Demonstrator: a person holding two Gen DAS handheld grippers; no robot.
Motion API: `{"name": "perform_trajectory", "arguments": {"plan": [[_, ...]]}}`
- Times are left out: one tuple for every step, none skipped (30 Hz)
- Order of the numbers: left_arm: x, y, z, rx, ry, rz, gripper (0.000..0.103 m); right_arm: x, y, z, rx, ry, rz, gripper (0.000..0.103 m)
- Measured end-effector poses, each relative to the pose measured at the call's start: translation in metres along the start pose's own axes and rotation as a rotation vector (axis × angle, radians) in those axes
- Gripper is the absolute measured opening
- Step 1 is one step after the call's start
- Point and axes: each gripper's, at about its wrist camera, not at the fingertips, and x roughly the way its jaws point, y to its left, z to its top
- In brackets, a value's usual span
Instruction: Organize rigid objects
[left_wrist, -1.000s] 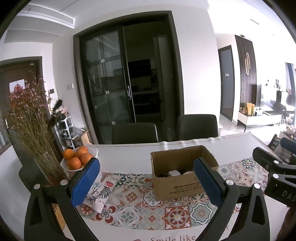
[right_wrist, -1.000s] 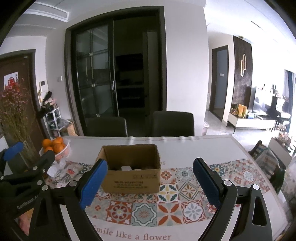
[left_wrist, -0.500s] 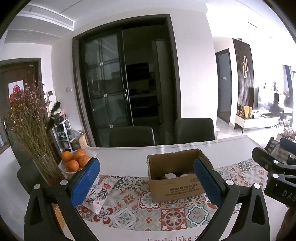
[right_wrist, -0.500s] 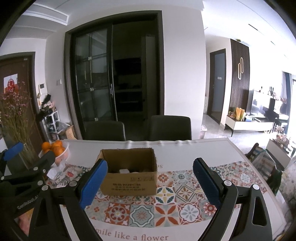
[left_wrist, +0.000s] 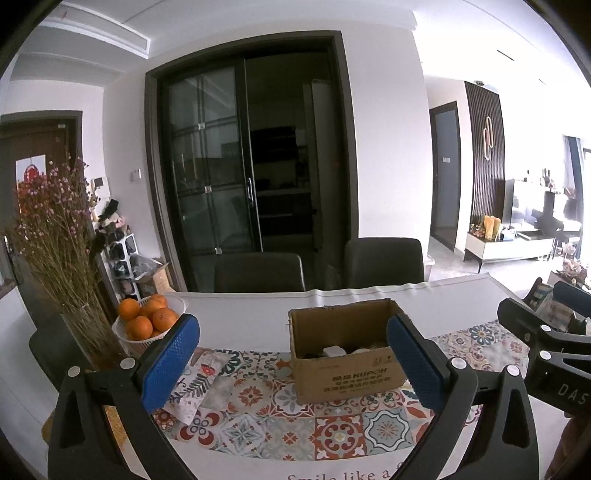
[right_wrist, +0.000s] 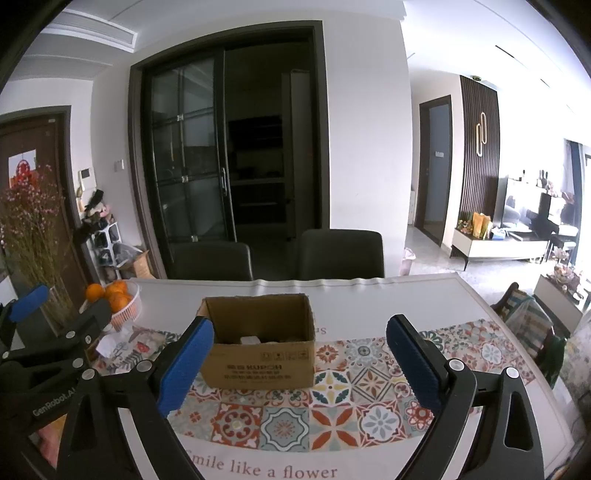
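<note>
Cardboard, open-topped, the box (right_wrist: 258, 347) sits on the patterned cloth (right_wrist: 332, 406) covering the surface, with a few pale items inside (too hidden to name). Both claws hang released and empty before it, left claw (left_wrist: 291, 363) and right claw (right_wrist: 299, 363) side by side. Oranges (left_wrist: 146, 319) fill a white basket (left_wrist: 125, 338) near dried flowers (left_wrist: 55, 229).

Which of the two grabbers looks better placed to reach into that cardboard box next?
Probably the right gripper: the box sits nearly straight ahead between its open fingers. For the left gripper it lies off to the right.
</note>
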Motion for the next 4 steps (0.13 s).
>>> {"name": "perform_trajectory", "arguments": {"plan": [[-0.0002,-0.0002,0.0003,0.001,-0.002,0.004,0.103,0.0001,-0.0002,-0.0001,0.000,0.001,0.000,0.096],[0.0001,0.0004,0.0002,0.000,-0.002,0.007,0.103,-0.0001,-0.0006,-0.0003,0.002,0.001,0.001,0.096],[0.0005,0.0004,0.0002,0.002,-0.003,0.008,0.103,-0.0004,-0.0006,-0.0004,0.002,0.001,0.001,0.096],[0.0008,0.0006,0.0004,0.002,-0.002,0.009,0.103,-0.0003,-0.0008,-0.0005,0.001,0.002,-0.001,0.096]]}}
